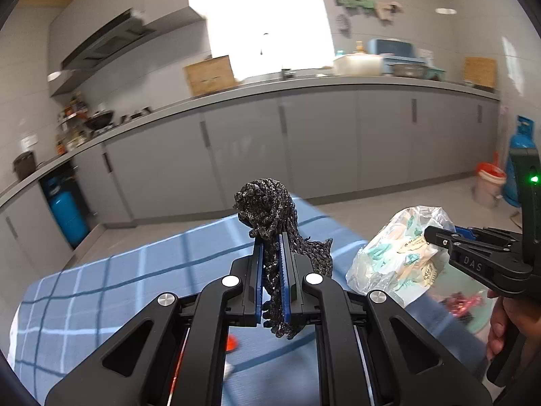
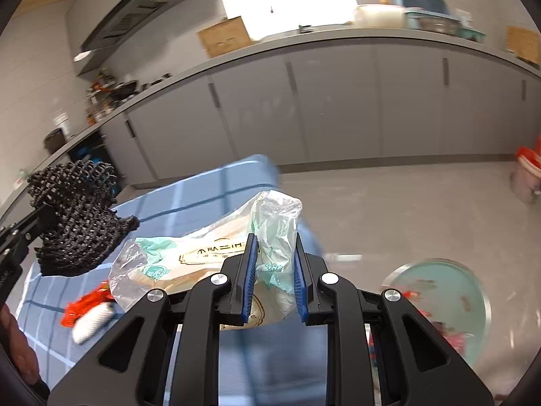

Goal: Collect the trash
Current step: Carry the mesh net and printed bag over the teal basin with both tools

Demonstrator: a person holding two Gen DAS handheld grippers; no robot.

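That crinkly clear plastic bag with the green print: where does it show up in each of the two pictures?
Left wrist view: the plastic bag sits at the right, pinched by the right tool coming in from the edge.
Right wrist view: the bag fills the lower middle, its bunched end clamped between the blue pads.
Shared landmark: the black mesh netting held by the left tool; it appears at the far left in the right wrist view.
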